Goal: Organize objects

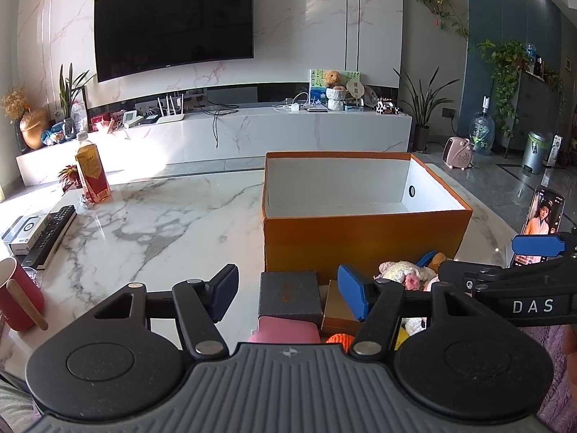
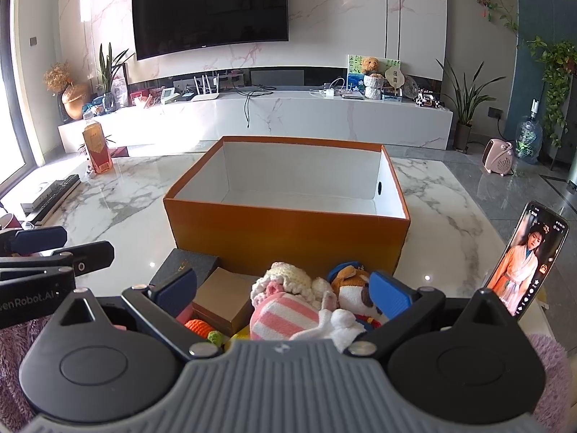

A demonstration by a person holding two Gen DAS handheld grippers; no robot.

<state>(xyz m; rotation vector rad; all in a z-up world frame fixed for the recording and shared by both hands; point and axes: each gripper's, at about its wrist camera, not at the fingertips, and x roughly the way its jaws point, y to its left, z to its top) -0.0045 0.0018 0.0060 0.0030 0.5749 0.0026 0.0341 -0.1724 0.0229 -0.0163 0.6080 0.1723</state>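
Both grippers, left (image 1: 288, 294) and right (image 2: 283, 290), jaws apart over toys (image 2: 288, 310); orange box (image 2: 288, 231) just beyond.

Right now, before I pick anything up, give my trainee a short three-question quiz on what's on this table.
1. True or false: the orange box already holds a toy.
2. Which lies nearest the right gripper? A) drink bottle B) knitted doll C) remote control
3. Fill in: the phone stands propped to the ____ of the box.

Key:
1. False; only its bare white inside shows.
2. B; the doll sits between the open jaws, ungripped.
3. Right.
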